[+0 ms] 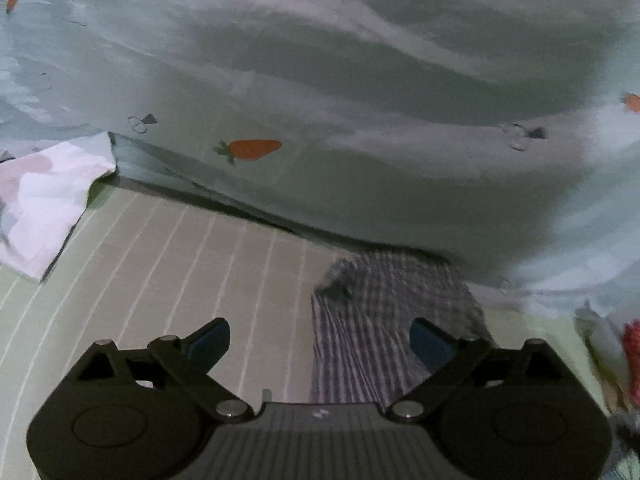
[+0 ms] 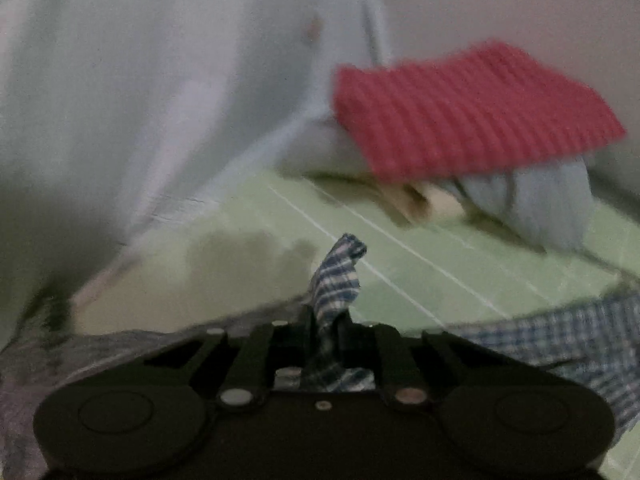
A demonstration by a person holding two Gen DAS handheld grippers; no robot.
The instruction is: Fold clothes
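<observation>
A blue-and-white checked garment (image 1: pixel 384 320) lies on the pale green striped sheet (image 1: pixel 168 264). In the left wrist view my left gripper (image 1: pixel 320 344) is open wide above it, blue pads (image 1: pixel 212 344) apart, and the cloth lies below the right pad without being pinched. In the right wrist view my right gripper (image 2: pixel 326 320) is shut on a corner of the checked garment (image 2: pixel 340 276), which sticks up between the closed fingers. More of that cloth trails off to the lower right (image 2: pixel 560 340).
A grey-green quilt (image 1: pixel 320 100) with carrot prints bunches up behind the garment. A white cloth (image 1: pixel 44 196) lies at the left. A folded red checked cloth (image 2: pixel 468 116) rests on a pile of pale blue clothes (image 2: pixel 540 200) at the back right.
</observation>
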